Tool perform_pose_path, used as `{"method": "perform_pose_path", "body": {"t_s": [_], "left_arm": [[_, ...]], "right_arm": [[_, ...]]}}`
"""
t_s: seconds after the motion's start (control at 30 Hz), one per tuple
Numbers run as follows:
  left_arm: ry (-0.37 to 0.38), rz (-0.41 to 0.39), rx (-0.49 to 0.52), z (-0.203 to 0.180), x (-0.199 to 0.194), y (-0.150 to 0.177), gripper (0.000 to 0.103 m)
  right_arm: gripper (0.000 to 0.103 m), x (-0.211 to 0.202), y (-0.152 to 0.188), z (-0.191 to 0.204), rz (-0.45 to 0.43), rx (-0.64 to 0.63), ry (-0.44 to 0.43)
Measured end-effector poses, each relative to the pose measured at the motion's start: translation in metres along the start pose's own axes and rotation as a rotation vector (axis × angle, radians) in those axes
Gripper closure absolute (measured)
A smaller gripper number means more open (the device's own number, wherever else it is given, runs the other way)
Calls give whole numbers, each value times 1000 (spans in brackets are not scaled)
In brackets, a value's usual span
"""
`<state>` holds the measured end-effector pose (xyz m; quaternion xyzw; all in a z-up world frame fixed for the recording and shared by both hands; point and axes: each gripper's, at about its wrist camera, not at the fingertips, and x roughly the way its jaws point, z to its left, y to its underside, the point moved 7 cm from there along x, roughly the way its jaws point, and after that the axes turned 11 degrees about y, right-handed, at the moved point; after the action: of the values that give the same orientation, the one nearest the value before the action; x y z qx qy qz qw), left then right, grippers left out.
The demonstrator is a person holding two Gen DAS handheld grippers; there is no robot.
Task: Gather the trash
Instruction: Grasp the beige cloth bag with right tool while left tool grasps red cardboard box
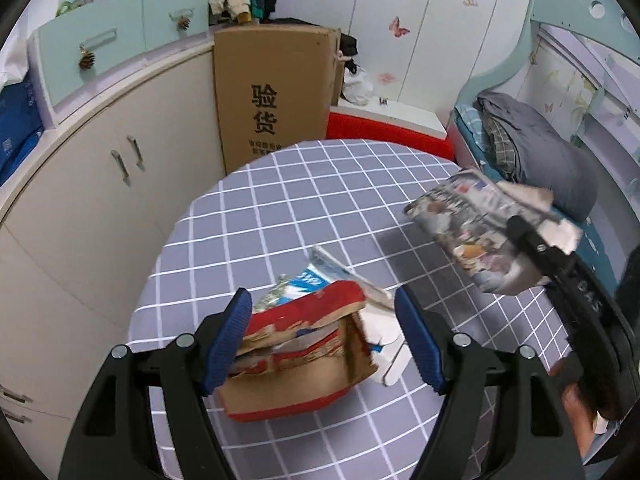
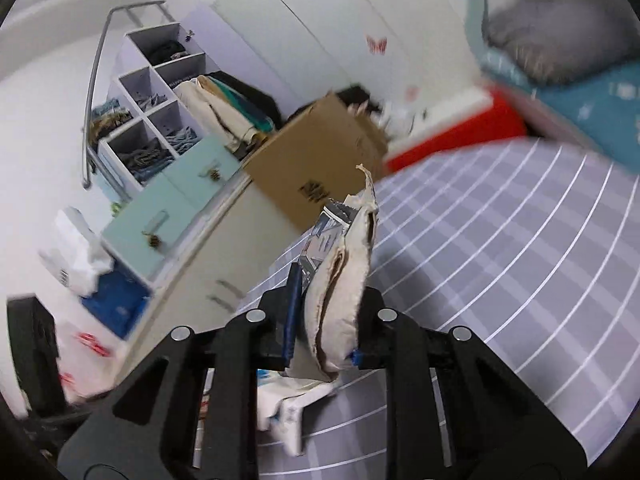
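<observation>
My left gripper is open, its blue pads on either side of a torn red and brown carton lying on the grey checked table. A blue and white wrapper and a white scrap lie against the carton. My right gripper is shut on a flattened printed paper package, held above the table. In the left wrist view the package hangs at the right, above the table, in the right gripper.
A tall cardboard box stands behind the table, next to white cupboards. A red and white box and a bed with grey bedding are at the back right. More white scraps lie below my right gripper.
</observation>
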<state>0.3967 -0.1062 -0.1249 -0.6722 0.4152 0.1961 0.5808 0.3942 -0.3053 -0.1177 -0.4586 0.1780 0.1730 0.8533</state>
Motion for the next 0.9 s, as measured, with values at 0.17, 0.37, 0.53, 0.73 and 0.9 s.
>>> {"method": "perform_pose_path", "body": {"t_s": [0.17,0.37,0.53,0.73,0.9], "left_arm": [[30,63,-48,-1,19,-5,31],[-15,81,98,-1,6,5,31],[-59,87,177,7,0,15,32],[-52,113,153,6,21,13,58],[-58,112,151,6,26,10,95]], "right_arm": [[83,-11,-2,3,-72,-91,52],[83,-9,5,8,-64,-130,35],[83,-10,12,16,-43,-146,3],[83,-11,20,28,-33,-172,-10],[83,-13,24,30,-25,-184,-16]]}}
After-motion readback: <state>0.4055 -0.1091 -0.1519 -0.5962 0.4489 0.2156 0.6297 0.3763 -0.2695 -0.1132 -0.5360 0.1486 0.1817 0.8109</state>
